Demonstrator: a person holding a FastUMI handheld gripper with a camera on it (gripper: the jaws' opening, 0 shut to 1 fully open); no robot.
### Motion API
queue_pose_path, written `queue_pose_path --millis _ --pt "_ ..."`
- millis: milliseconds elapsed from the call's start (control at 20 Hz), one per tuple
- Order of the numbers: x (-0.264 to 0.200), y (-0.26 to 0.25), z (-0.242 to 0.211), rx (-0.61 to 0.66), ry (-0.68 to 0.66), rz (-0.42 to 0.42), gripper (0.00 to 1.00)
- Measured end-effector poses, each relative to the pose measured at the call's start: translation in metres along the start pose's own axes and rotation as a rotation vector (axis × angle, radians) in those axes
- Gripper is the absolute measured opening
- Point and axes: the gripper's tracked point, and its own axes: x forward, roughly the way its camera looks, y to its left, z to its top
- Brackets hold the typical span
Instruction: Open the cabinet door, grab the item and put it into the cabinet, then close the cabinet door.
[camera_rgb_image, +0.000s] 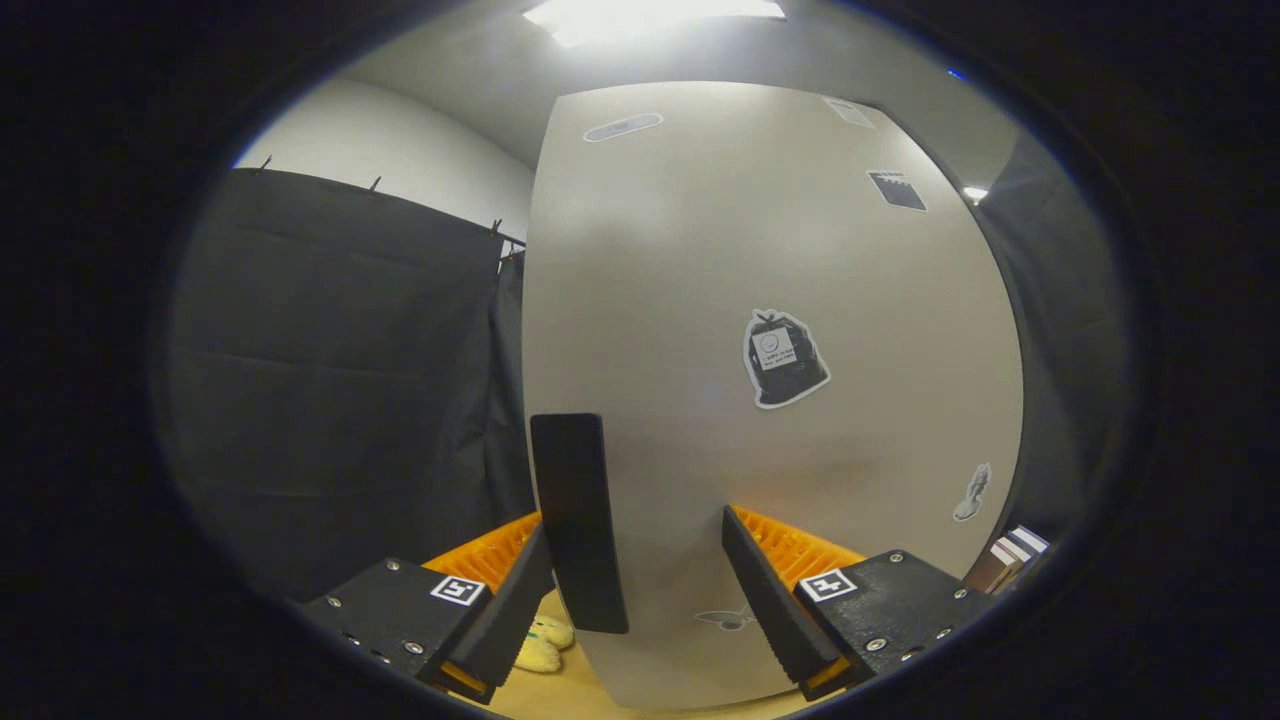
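Observation:
The grey cabinet door (760, 260) stands close in front of me, with several stickers on it. A black upright handle (578, 520) runs along its left edge. My gripper (635, 525) is open, and the handle sits between the fingers. It lies against the left finger (510, 600), with a clear gap to the right finger (770, 600). A yellow plush item (545, 648) lies on the wooden tabletop (560, 700), low beside the left finger and partly hidden by it. I cannot tell whether the door is ajar.
A black curtain (340, 380) hangs to the left of the door, with a white wall above it. A small stack of boxes (1012, 556) stands low at the door's right edge. A ceiling light (650, 15) shines overhead.

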Motion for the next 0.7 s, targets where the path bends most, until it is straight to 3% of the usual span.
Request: queue_pose_path --millis 700 --pt "-0.0018 0.0019 -0.0018 0.01 0.021 0.039 0.95"
